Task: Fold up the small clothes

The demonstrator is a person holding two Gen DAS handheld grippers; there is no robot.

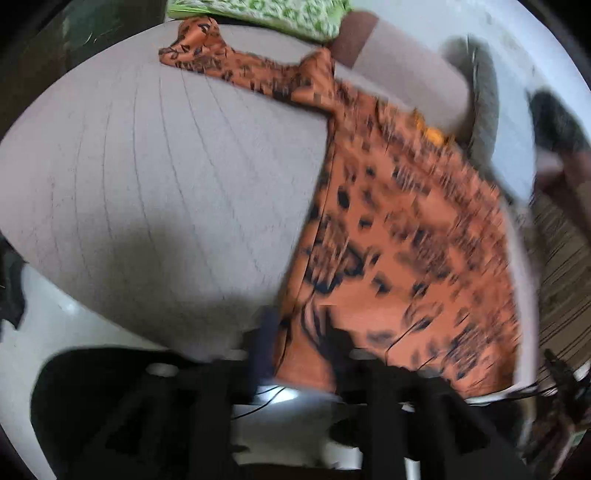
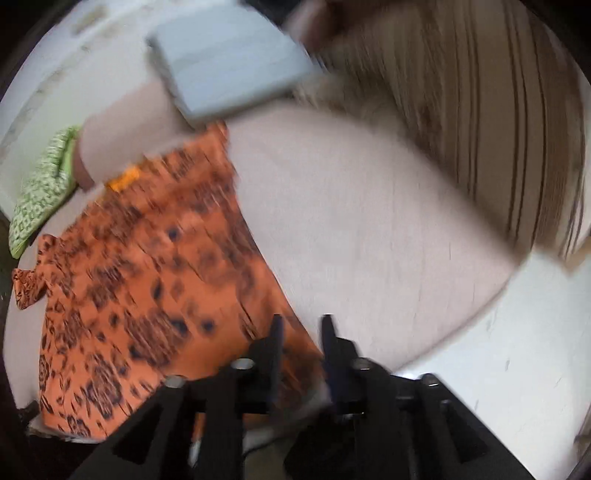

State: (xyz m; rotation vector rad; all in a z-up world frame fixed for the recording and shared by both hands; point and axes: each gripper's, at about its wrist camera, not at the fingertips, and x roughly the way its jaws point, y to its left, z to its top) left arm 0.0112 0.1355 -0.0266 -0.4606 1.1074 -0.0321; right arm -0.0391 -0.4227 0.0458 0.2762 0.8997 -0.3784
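Both wrist views are smeared by motion blur; fine detail is lost.

Left wrist view: the orange garment with black leopard-like print (image 1: 399,236) lies spread across the right half of the frame, on a pale grey-beige quilted cover (image 1: 155,177) that fills the left and centre. One narrow printed piece of it, a sleeve or strap, reaches toward the upper left. The left gripper (image 1: 299,343) sits at the bottom centre, its two dark fingers set apart at a middling gap. The garment's lower edge lies between them. Whether the pads press on the cloth cannot be told through the blur.

A green-and-white patterned cloth (image 1: 266,14) lies at the top edge, beyond the garment.

Right wrist view: the same orange garment (image 2: 140,280) fills the lower left of the frame. The right gripper (image 2: 301,332) is at the bottom centre, fingers parted at a middling gap, over the garment's lower right edge. Cloth shows at the left finger; a firm grip cannot be confirmed.

A pale blue-grey folded item (image 2: 229,62) lies at the upper centre. Brown striped fabric (image 2: 498,110) runs down the upper right. The green patterned cloth (image 2: 40,195) sits at the left edge.
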